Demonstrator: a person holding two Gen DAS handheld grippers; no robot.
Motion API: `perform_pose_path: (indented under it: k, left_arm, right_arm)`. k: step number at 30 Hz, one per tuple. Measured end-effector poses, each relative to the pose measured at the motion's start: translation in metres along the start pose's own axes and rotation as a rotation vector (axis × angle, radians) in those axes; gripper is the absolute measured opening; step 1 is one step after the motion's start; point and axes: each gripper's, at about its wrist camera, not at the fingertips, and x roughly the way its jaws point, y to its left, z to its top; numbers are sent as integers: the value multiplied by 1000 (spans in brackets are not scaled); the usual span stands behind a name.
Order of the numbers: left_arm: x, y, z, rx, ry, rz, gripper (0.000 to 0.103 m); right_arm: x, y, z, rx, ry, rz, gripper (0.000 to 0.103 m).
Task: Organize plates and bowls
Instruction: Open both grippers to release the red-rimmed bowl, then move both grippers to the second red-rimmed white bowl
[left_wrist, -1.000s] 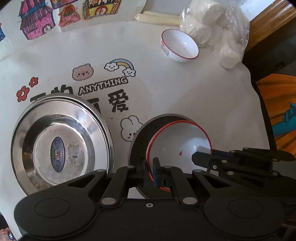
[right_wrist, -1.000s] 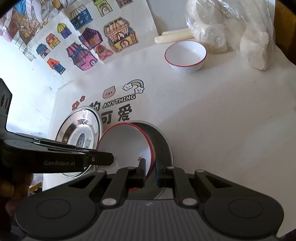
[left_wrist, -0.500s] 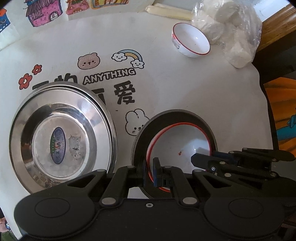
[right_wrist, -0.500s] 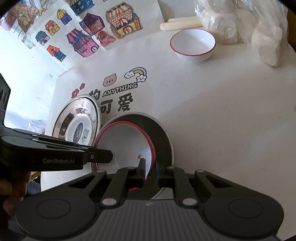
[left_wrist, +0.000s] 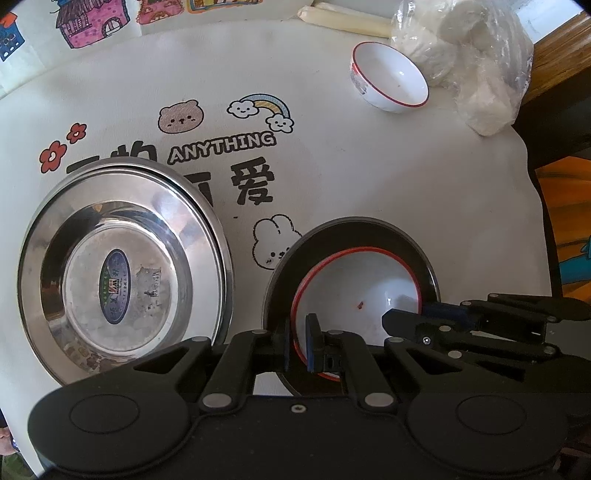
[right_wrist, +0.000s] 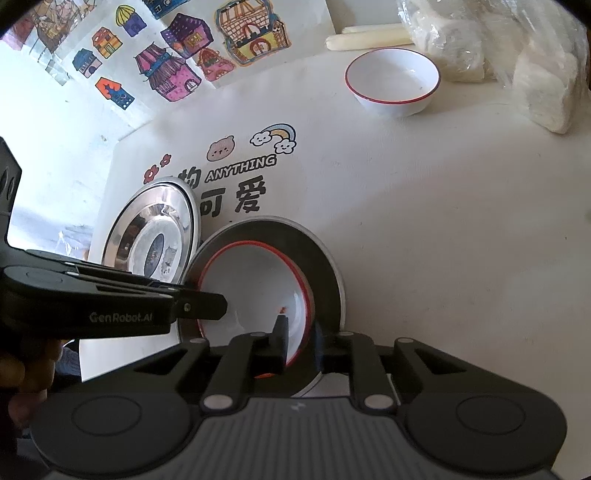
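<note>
A white bowl with a red rim (left_wrist: 354, 291) sits inside a dark round plate (left_wrist: 369, 226) near the table's front. My left gripper (left_wrist: 298, 343) is shut on the bowl's left rim. My right gripper (right_wrist: 300, 336) straddles the opposite rim of the same bowl (right_wrist: 251, 288); its jaws are opening, and the pads stand a little off the rim between them. Each gripper shows in the other's view: the right one (left_wrist: 406, 317) and the left one (right_wrist: 207, 306). A second red-rimmed bowl (left_wrist: 391, 81) stands at the back right. A steel plate (left_wrist: 122, 280) lies to the left.
A white cloth (left_wrist: 369, 166) with cartoon prints covers the table. A plastic bag of white lumps (left_wrist: 476, 62) and pale sticks (left_wrist: 343, 22) lie at the back right by the second bowl. The table's right edge (left_wrist: 532, 177) falls off to a dark gap.
The right gripper's jaws have spread apart around the bowl's rim. The bowl now lies lower and more centred in the dark plate. The left gripper keeps its hold.
</note>
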Motion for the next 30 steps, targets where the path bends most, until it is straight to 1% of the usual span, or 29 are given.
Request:
perform_pose_path:
  k: [4, 6, 7, 8, 10, 12, 14, 15, 16, 17, 18, 20, 21, 22, 23, 24, 25, 27, 28, 30]
  left_arm:
    - [-1, 1, 0, -4, -5, 0, 7]
    - [-3, 1, -1, -9, -13, -3, 10]
    - [-4, 1, -1, -11, -17, -5, 15]
    - [-5, 1, -1, -12, -19, -5, 18]
    - [-6, 0, -1, -15, -19, -7, 18]
    - [-7, -1, -2, -13, -17, -8, 20]
    - [-10, -3, -2, -10, -17, -12, 28]
    - [-12, -4, -2, -7, -18, -14, 30]
    - [-14, -6, -3, -2, -19, -18, 35]
    - [-16, -7, -3, 1, -20, -22, 40]
    - [-17, -9, -3, 4, -19, -30, 43]
    - [-21, -12, -3, 15, -20, -28, 48]
    - [-22, -13, -3, 19, -22, -24, 48]
    - [-24, -13, -3, 18, -24, -23, 52]
    - [-25, -13, -2, 14, -27, -15, 65]
    - [-27, -14, -2, 15, -33, 5, 72]
    - [-28, -14, -1, 21, -42, 25, 76]
    - [-31, -15, 2, 28, -55, 55, 76]
    - [-32, -15, 3, 23, -61, 63, 78]
    - [-33, -15, 7, 21, -74, 84, 83]
  right_arm:
    - [1, 0, 1, -6, -1, 2, 19]
    - [1, -1, 2, -7, 2, 6, 20]
    - [1, -1, 2, -7, 4, 8, 21]
    - [1, -1, 2, -8, 5, 9, 21]
    - [-1, -2, 2, -14, 6, 12, 22]
    - [-3, -2, 2, -23, 1, 19, 26]
    - [-6, -2, 2, -32, -2, 27, 27]
    - [-8, -2, 2, -38, -4, 28, 29]
    - [-10, -1, 2, -43, -7, 29, 31]
    - [-13, -1, 2, -49, -12, 33, 34]
    - [-16, -2, 2, -55, -18, 39, 38]
    - [-22, -2, 2, -62, -29, 51, 42]
    - [-25, -2, 3, -66, -36, 51, 50]
    - [-28, -3, 3, -68, -44, 45, 58]
    - [-31, -5, 3, -69, -52, 23, 68]
    - [-34, -7, 3, -67, -60, 7, 70]
    - [-37, -12, 3, -56, -67, 4, 70]
    - [-41, -21, 3, -29, -75, 4, 77]
    - [-43, -26, 2, -19, -79, -2, 80]
    - [-47, -35, 2, 1, -86, -21, 90]
